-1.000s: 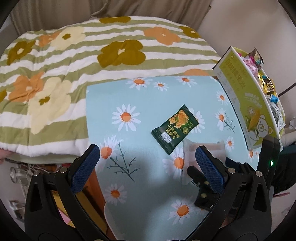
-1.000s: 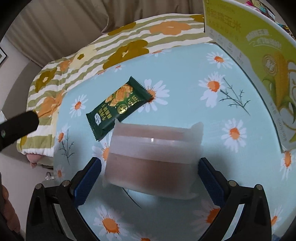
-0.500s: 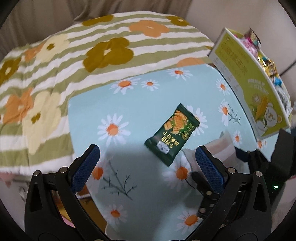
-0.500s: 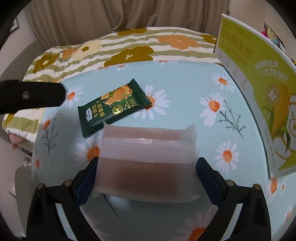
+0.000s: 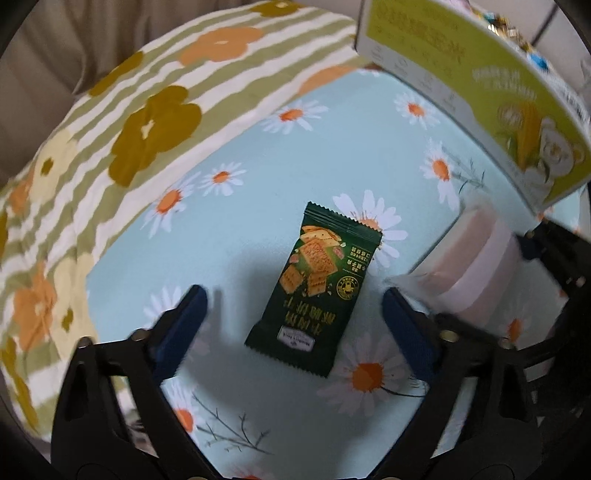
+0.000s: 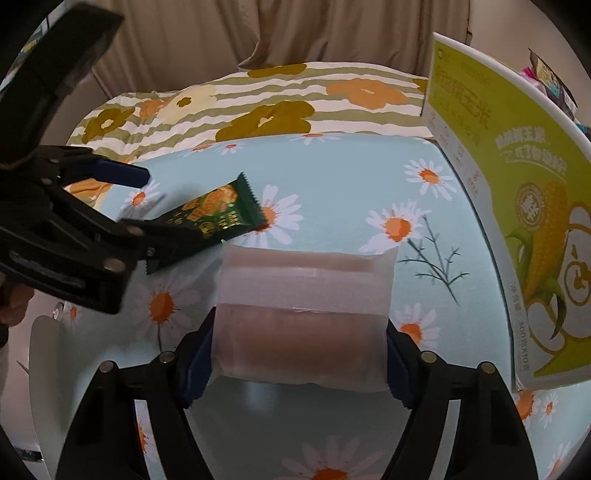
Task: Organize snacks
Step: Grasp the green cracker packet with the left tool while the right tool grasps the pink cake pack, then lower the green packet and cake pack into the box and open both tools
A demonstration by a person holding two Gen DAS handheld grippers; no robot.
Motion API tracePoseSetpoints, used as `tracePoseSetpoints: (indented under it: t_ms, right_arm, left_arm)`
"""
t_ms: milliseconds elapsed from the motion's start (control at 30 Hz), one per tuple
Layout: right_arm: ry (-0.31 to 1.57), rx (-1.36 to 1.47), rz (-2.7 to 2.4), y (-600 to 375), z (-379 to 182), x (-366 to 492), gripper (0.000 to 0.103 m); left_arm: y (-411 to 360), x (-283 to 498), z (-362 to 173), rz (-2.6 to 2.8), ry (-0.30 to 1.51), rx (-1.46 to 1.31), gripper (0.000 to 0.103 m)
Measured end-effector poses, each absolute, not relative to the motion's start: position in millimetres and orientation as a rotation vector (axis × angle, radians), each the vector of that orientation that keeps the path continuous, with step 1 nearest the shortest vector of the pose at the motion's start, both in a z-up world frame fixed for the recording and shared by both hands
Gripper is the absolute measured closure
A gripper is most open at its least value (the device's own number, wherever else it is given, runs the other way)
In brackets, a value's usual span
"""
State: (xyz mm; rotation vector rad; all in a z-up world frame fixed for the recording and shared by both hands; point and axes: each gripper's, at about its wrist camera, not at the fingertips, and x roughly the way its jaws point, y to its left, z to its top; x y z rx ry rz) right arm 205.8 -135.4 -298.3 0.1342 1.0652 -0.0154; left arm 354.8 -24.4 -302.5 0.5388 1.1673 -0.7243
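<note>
A dark green cracker packet point(image 5: 314, 291) lies flat on the daisy-print tablecloth point(image 5: 280, 162). My left gripper point(image 5: 295, 319) hangs low over it with a finger on each side; its jaws are closing and the pads stand clear of the packet. In the right wrist view the left gripper point(image 6: 173, 206) comes in from the left over the green packet point(image 6: 221, 214). A pink snack in a frosted wrapper point(image 6: 301, 325) sits between the pads of my right gripper point(image 6: 299, 363), whose closing jaws touch both of its sides. The pink snack point(image 5: 476, 258) also shows at the right of the left wrist view.
A yellow-green corn-print box point(image 6: 517, 184) stands along the right side of the cloth, with several wrapped sweets point(image 6: 546, 74) showing over its rim. Behind the table lie a striped flower blanket point(image 5: 147, 110) and a beige curtain point(image 6: 332, 33).
My left gripper has come down and rolled until the green packet lies between its fingers, which have narrowed. The right jaws have closed in from wide of the pink snack to its sides.
</note>
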Motion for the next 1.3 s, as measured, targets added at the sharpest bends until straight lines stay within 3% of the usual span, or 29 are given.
tracePoseSetpoints:
  t_ms: [67, 233, 400, 467, 500, 933, 1300]
  right_arm:
    - [1.068, 0.143, -0.021, -139.7, -297.6, 205.7, 0.031]
    - [1.073, 0.161, -0.035, -148.6, -296.0, 204.6, 0.031]
    - [1.077, 0.186, -0.027, -153.1, -295.5, 207.8, 0.031]
    - [1.077, 0.202, -0.023, -155.4, -294.7, 208.1, 0.031]
    - [1.077, 0.203, -0.023, -155.8, -294.3, 208.7, 0.031]
    - [1.030, 0.205, -0.011, -163.8, -267.6, 209.1, 0.032]
    - [0.868, 0.216, 0.026, -178.6, -161.0, 197.6, 0.032]
  left_arm:
    - [-29.2, 356.6, -308.0, -0.738, 1.183, 0.558, 0.026]
    - [-39.3, 352.0, -312.8, -0.782, 1.177, 0.622, 0.027]
    - [-43.3, 351.3, -310.4, -0.841, 1.189, 0.641, 0.043]
    - [-43.7, 353.0, -308.3, -0.846, 1.197, 0.646, 0.059]
    - [-43.7, 355.2, -307.3, -0.843, 1.206, 0.646, 0.060]
    - [-40.4, 354.4, -280.2, -0.816, 1.193, 0.565, 0.060]
    - [-39.7, 341.8, -169.3, -0.794, 1.045, 0.470, 0.060]
